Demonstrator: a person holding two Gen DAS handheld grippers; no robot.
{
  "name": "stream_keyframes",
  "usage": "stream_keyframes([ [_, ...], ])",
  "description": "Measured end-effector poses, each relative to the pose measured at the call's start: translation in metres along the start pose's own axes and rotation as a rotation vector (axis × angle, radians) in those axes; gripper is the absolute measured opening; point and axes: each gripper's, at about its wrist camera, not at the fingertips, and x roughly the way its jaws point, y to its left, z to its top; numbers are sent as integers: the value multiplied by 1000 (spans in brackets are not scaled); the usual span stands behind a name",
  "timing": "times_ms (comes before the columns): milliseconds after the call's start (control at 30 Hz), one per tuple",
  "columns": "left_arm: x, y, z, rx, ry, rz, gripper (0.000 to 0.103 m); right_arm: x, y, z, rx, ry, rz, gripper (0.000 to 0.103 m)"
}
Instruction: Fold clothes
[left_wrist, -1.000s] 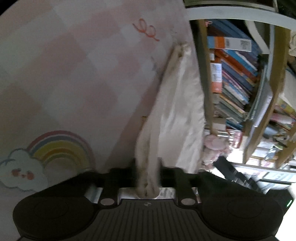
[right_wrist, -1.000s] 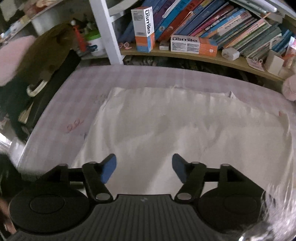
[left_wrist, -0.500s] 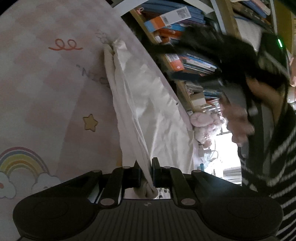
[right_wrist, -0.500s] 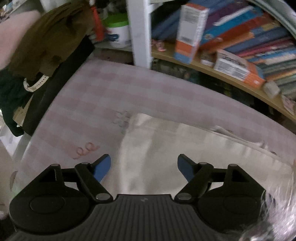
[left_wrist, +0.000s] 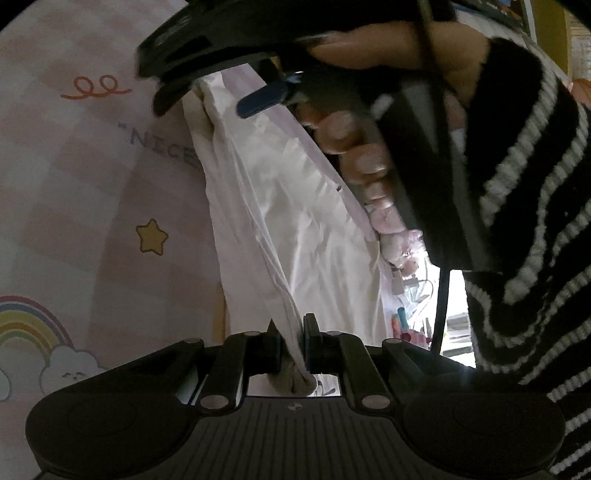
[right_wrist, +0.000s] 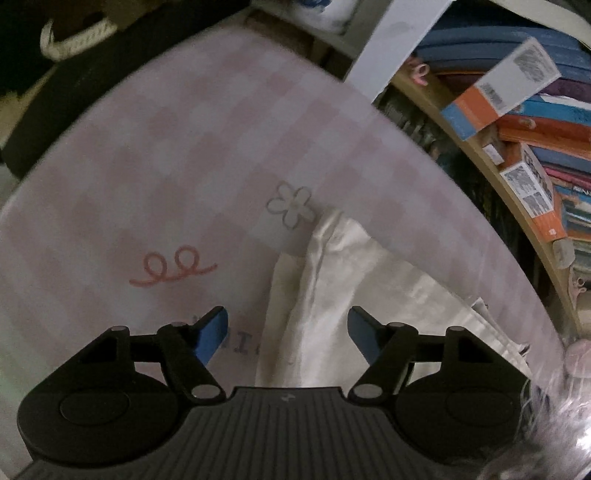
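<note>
White cloth (left_wrist: 295, 221) lies bunched on the pink checked counter (left_wrist: 74, 184), its near end clenched in the left claw (left_wrist: 291, 343) at six o'clock, while the right claw (right_wrist: 288, 332), closing with blue fingertips (right_wrist: 210, 332) apart and pressing nothing, straddles its far corner.

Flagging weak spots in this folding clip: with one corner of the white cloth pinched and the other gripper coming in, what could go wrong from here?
1. The left gripper pinches only a bunched edge of the white cloth; a tug might pull it free.
2. The right gripper, jaws closing, straddles a rumpled, layered far corner and may catch only one layer, or the checked mat beneath.
</note>
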Motion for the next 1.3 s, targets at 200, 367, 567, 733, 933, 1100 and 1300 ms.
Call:
stream_keyframes([
  [200, -1, -3, -2, 19, 12, 0, 10, 15, 10, -11, -55, 47, -51, 62],
  [367, -3, -9, -6, 50, 24, 10, 9, 20, 4, -17, -62, 64, -100, 51],
  [567, -8, -17, -10, 83, 23, 9, 9, 14, -13, -26, -34, 72, -90, 13],
  [733, -14, -31, -15, 143, 16, -11, 9, -16, -40, -36, -17, 7, -51, 8],
  [933, -18, -64, -22, 258, 13, -48, 9, -59, -85, -58, 35, -83, -16, 8],
  [1100, -23, -89, -36, 313, 10, -81, 9, -93, -135, -82, 98, -152, 8, 8],
  [1300, 12, -125, -29, 359, 4, -73, 9, -109, -189, -120, 143, -224, 39, 8],
])
